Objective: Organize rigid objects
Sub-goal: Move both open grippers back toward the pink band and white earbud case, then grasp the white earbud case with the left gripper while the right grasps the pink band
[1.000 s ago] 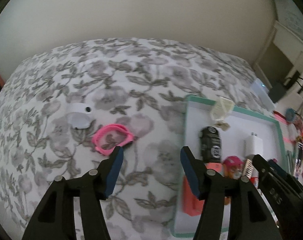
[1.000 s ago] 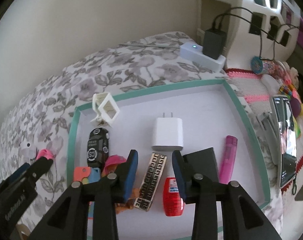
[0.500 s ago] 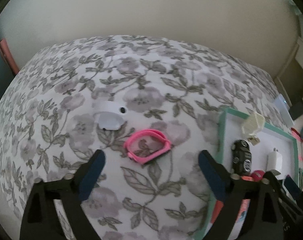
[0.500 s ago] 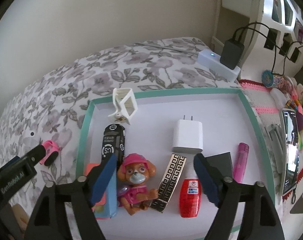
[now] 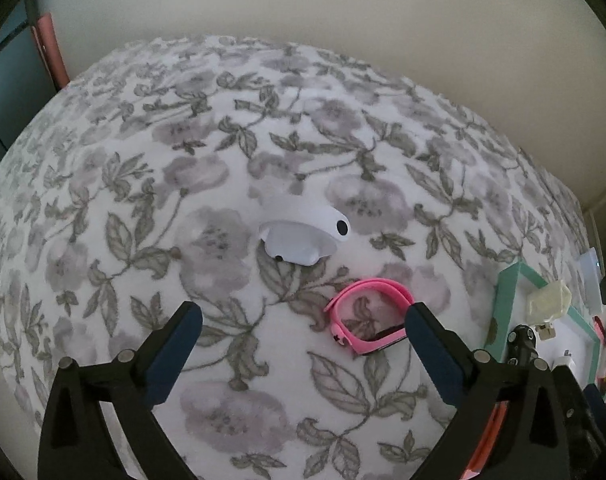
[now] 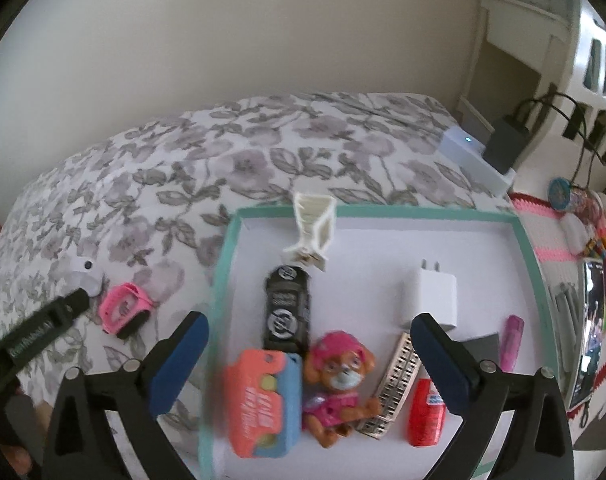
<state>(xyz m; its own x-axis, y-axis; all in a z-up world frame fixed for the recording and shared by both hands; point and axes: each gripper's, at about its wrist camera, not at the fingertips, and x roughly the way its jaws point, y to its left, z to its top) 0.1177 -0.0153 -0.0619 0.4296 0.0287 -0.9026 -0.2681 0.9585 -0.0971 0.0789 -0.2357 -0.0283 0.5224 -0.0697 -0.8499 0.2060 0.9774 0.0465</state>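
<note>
While both grippers, left gripper [image 5: 303, 336] and right gripper [image 6: 309, 344], are opening on nothing, most items fill the teal-rimmed white tray [image 6: 383, 210]; the pink plastic wristband [image 5: 369, 314] and white earbud case [image 5: 303, 238] remain on the floral bed [image 5: 183, 160].

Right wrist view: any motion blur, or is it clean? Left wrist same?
Right wrist: smeared along the tray rim and the orange-blue box; charger sharper. Left wrist: crisp on the pink band, dim, soft shadows, strong fisheye bulge in the bedspread.

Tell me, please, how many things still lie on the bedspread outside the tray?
2: a white earbud case, lid open, and a pink watch just right of it, towards the tray. More may lie out of view.
</note>
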